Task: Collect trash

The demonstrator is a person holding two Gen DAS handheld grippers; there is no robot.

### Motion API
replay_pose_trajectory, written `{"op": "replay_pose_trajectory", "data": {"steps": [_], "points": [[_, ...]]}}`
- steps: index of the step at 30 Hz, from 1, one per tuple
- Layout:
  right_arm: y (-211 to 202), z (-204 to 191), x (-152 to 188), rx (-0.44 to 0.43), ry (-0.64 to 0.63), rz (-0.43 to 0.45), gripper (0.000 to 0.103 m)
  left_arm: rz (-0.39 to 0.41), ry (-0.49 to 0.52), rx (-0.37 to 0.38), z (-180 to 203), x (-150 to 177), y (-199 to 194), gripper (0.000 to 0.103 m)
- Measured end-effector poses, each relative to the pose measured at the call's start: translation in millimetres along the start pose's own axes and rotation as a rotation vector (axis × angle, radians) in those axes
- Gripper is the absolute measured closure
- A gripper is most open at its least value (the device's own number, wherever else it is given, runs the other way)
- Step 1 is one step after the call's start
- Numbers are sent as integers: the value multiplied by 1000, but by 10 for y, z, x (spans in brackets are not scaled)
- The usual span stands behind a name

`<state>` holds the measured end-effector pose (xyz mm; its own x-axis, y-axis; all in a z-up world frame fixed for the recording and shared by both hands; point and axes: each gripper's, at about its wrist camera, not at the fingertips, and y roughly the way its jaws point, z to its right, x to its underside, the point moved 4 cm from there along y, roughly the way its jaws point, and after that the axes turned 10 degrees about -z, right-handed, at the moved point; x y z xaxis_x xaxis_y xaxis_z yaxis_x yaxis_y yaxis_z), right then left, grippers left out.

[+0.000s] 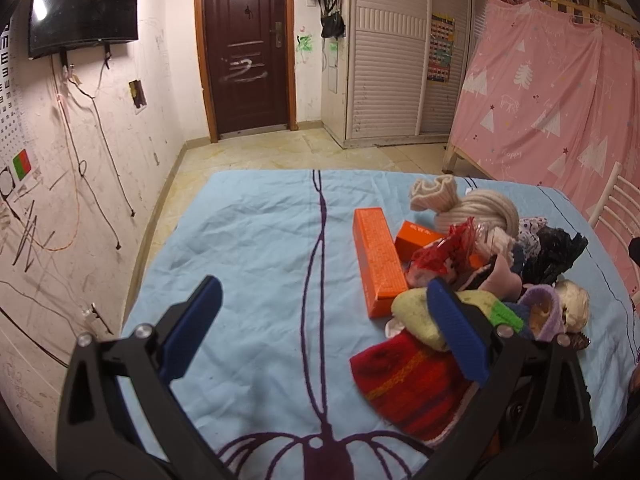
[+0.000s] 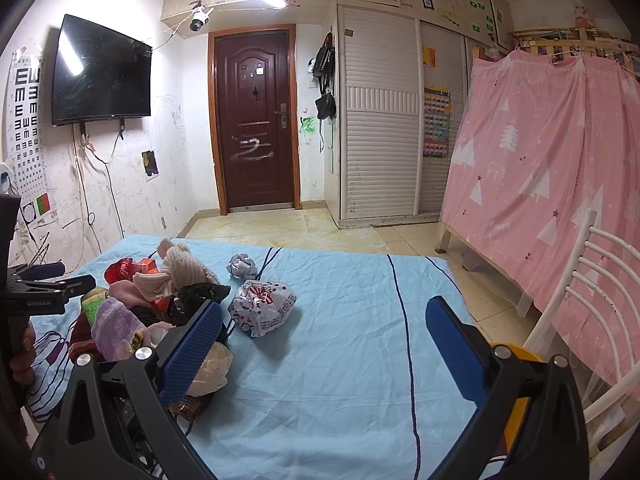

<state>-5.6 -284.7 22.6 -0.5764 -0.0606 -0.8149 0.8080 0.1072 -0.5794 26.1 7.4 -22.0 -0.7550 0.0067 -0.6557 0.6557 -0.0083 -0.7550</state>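
On the light blue cloth [image 1: 256, 260] lies a heap of knitwear mixed with trash. In the left wrist view I see a long orange box [image 1: 378, 262], a smaller orange box [image 1: 418, 238], a red crinkled wrapper [image 1: 444, 254] and a black plastic bag [image 1: 556, 254]. My left gripper [image 1: 324, 328] is open over the cloth, its right finger above a yellow-green sock [image 1: 416, 312]. In the right wrist view a crumpled printed plastic bag [image 2: 262, 306] and a paper ball [image 2: 242, 266] lie apart from the heap. My right gripper [image 2: 324, 350] is open and holds nothing.
A red knitted piece [image 1: 408, 384], a cream knit hat [image 1: 472, 208] and a purple sock [image 2: 116, 328] belong to the heap. A white chair [image 2: 600, 300] and a pink curtain [image 2: 540, 152] stand to the right. The left gripper [image 2: 66, 275] shows at the left edge.
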Motion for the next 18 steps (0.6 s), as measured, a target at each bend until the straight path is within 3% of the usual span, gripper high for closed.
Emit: {"op": "replay_pose_trajectory", "data": {"steps": [18], "points": [[-26, 4, -3, 5, -2, 2, 8, 3, 0, 4, 5, -13, -31, 5]]}}
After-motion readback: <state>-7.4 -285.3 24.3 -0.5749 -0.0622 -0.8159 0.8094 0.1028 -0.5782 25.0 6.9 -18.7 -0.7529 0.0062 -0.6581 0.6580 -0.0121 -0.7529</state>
